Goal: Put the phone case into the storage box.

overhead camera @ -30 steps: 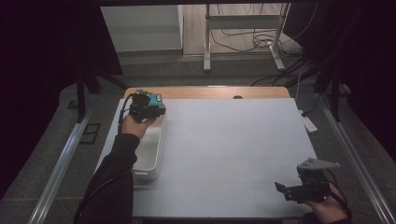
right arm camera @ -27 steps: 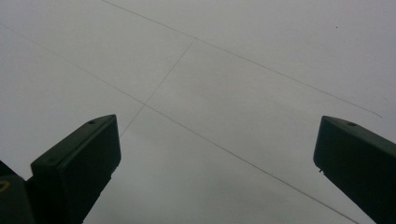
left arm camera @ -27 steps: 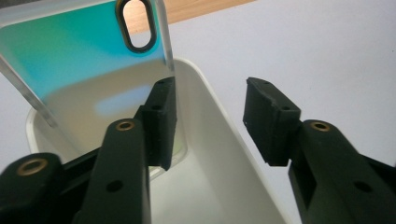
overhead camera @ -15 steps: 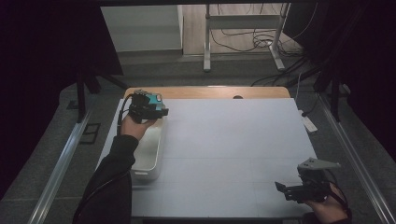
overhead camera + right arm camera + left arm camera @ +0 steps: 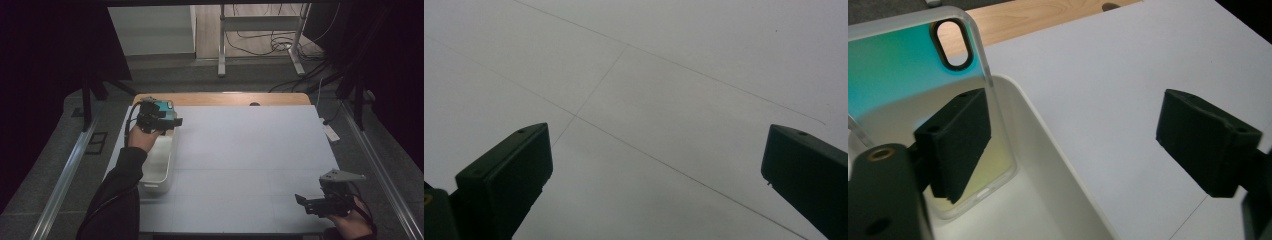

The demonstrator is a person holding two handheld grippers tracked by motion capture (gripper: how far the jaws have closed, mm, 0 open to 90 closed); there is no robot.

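One phone case [image 5: 908,65] leans inside white bin [image 5: 1058,165].

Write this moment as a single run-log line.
left gripper open over white bin | phone case in bin | right gripper open above table
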